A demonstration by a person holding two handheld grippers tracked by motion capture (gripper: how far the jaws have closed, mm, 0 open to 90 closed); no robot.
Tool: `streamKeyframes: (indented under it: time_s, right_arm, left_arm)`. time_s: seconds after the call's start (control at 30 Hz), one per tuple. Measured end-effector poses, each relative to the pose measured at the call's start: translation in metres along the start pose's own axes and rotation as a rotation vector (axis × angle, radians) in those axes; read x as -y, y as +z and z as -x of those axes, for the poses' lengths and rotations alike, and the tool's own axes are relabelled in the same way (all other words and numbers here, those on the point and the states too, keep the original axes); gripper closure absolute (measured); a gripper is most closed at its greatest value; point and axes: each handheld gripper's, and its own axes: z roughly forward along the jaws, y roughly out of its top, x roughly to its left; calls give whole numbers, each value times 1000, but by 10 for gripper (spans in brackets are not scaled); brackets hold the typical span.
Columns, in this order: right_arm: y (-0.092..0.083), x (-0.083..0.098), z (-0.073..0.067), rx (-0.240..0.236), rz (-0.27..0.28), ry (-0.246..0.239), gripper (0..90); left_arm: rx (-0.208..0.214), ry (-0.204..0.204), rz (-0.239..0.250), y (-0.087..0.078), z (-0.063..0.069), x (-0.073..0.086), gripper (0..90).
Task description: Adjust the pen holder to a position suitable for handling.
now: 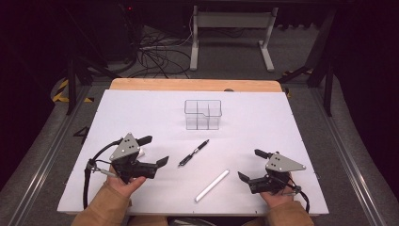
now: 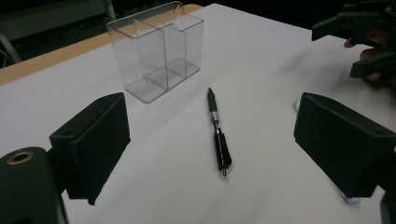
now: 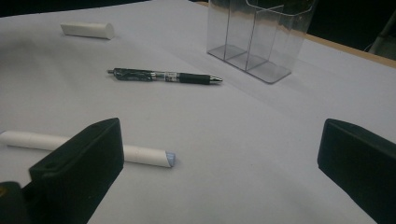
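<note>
The white tabletop (image 1: 155, 108) carries a clear divided organizer (image 1: 203, 114) toward its far side, empty in every compartment that can be seen. Nearer the person, the left tongs (image 1: 154, 150) and right tongs (image 1: 250, 165) both stand wide with nothing between their jaws, resting low at either side. A white marker (image 1: 212, 185) lies flat just ahead of the right tongs, and a black pen (image 1: 193, 153) lies flat between the left tongs and the organizer (a small white stub (image 3: 88, 30) also lies by the left tongs). This looks like the approach before a first pick: the left tongs face the pen squarely. The next move calls for advancing until the jaws straddle the barrel across its width, then closing.
</note>
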Motion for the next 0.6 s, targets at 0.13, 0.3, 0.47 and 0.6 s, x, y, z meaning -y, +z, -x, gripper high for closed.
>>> streamKeyframes:
  time_s: [0.13,0.3,0.47,0.6]
  right_arm:
    - [0,0,0,-2,0,0,11]
    - [0,0,-1,-8,0,0,13]
    - [0,0,-1,-9,1,1,13]
    - [0,0,-1,-10,1,1,13]
  left_arm:
    - [10,12,-7,6,2,-5,115]
    - [20,20,-13,13,5,-10,117]
    - [35,26,-25,19,9,-15,119]
    - [43,14,-25,21,10,-19,124]
